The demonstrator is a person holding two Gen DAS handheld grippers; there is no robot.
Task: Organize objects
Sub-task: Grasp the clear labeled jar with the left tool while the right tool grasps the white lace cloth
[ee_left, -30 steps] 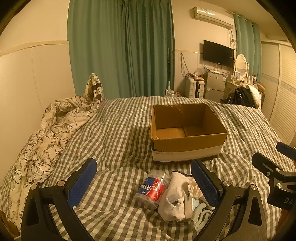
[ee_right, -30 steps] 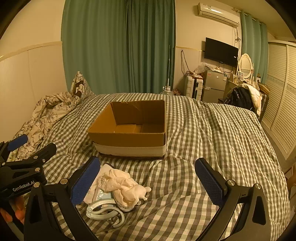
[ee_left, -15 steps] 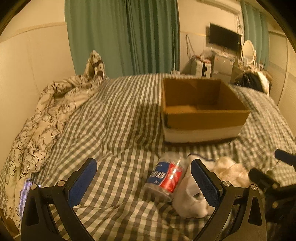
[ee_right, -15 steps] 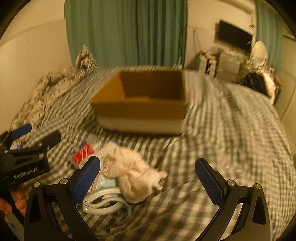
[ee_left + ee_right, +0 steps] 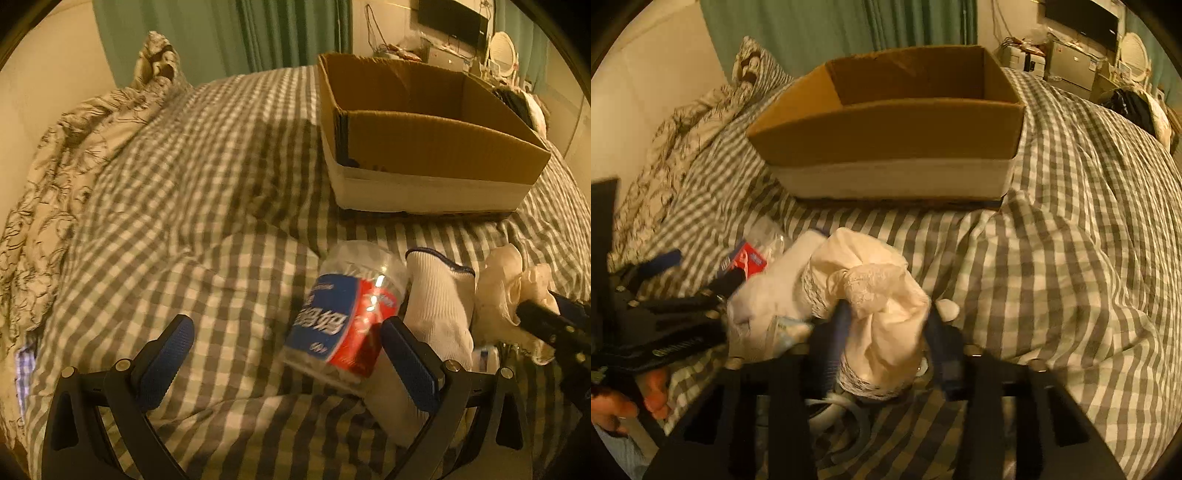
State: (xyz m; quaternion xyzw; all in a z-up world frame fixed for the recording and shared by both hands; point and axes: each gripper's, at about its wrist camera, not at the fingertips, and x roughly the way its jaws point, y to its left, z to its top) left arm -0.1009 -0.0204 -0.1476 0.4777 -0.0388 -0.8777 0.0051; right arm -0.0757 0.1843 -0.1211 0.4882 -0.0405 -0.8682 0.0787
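An open cardboard box (image 5: 436, 147) stands on the checked bed; it also shows in the right wrist view (image 5: 897, 136). A clear plastic jar with a red and blue label (image 5: 343, 317) lies on its side between my left gripper's (image 5: 288, 354) open fingers, close to the right finger. A white sock (image 5: 439, 302) lies beside the jar. My right gripper (image 5: 886, 332) is closed around a cream lace-trimmed cloth (image 5: 875, 295). A pale blue plastic clip (image 5: 842, 410) lies under the cloth, mostly hidden.
A floral duvet (image 5: 55, 166) is bunched along the bed's left side. Green curtains (image 5: 812, 29) hang behind the bed. A TV, mirror and cluttered furniture (image 5: 1082, 48) stand at the far right. The person's hand (image 5: 624, 398) shows at the lower left.
Both grippers have moved down and forward to the pile. The left now straddles the jar. The right has closed from wide open onto the cream cloth.
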